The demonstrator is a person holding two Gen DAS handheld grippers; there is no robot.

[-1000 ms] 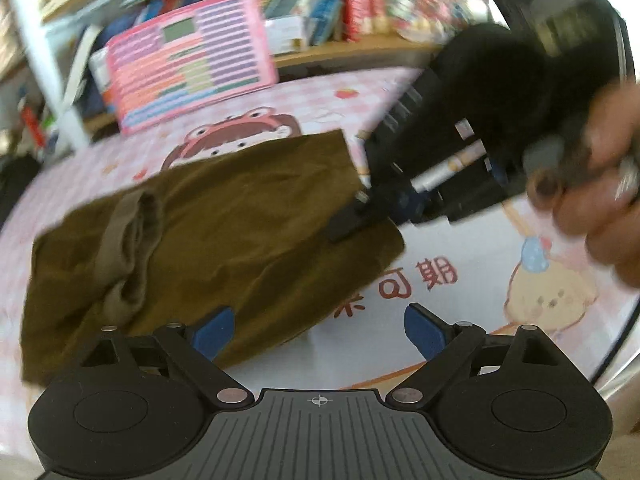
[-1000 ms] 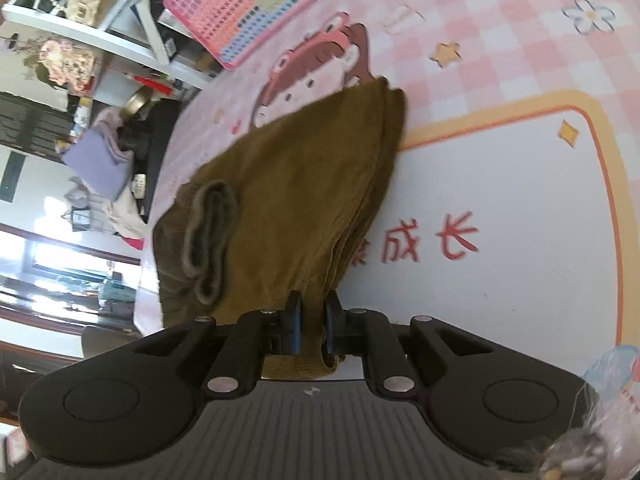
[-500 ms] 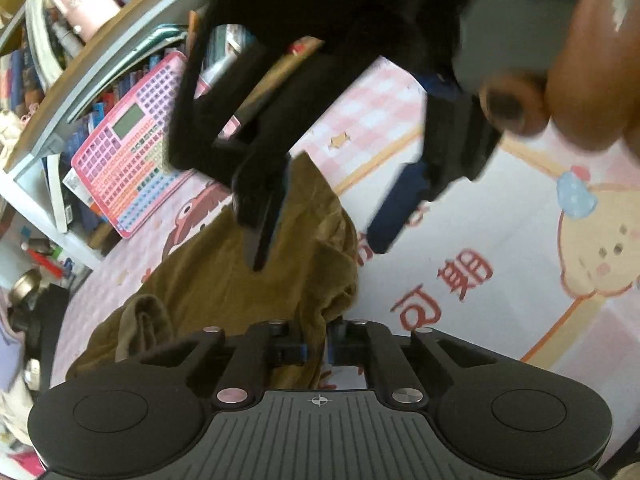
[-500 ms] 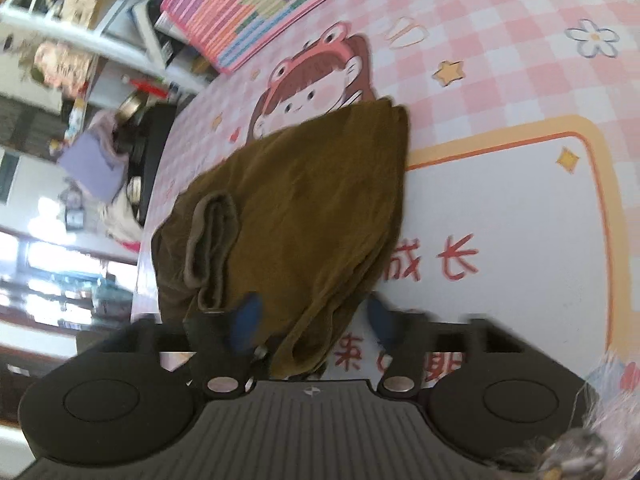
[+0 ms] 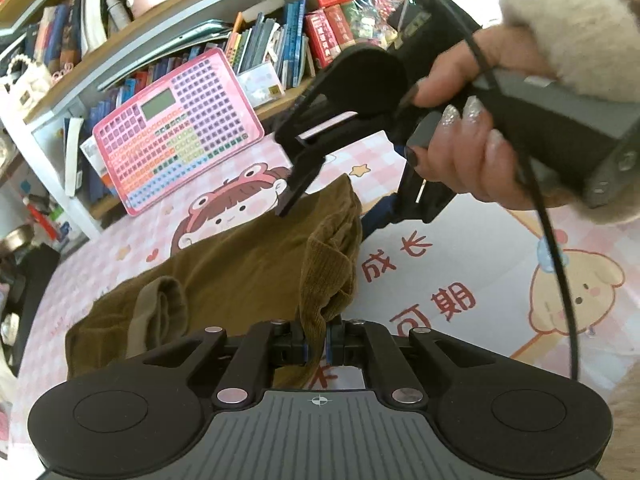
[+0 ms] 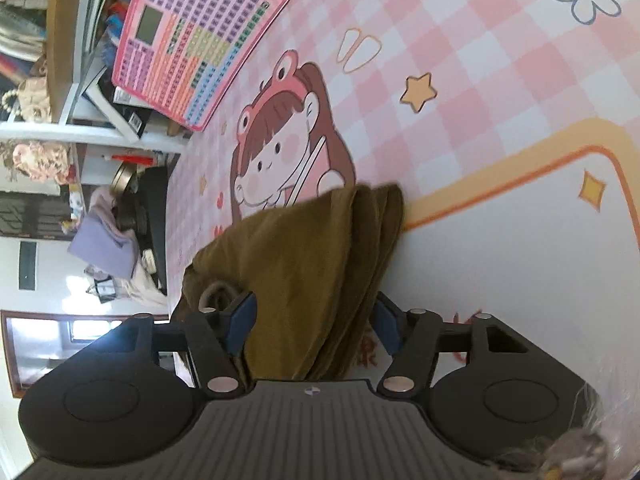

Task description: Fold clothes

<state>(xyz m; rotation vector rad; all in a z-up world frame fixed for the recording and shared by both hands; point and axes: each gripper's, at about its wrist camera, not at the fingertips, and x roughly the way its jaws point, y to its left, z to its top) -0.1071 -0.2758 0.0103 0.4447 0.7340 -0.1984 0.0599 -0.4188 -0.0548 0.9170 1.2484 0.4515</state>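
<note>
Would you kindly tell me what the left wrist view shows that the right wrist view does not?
Only the left wrist view shows the left hand-held gripper shut on a corner of the brown garment, and a hand holding the right tool. Only the right wrist view shows the right hand-held gripper open, its fingers straddling the garment's folded edge. Both show the garment, the cartoon mat and the pink keypad board.

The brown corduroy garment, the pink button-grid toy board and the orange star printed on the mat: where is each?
brown corduroy garment (image 5: 240,276), left wrist view, flat middle panel.
pink button-grid toy board (image 5: 176,136), left wrist view, key grid.
orange star (image 6: 418,91), right wrist view, star's centre.
</note>
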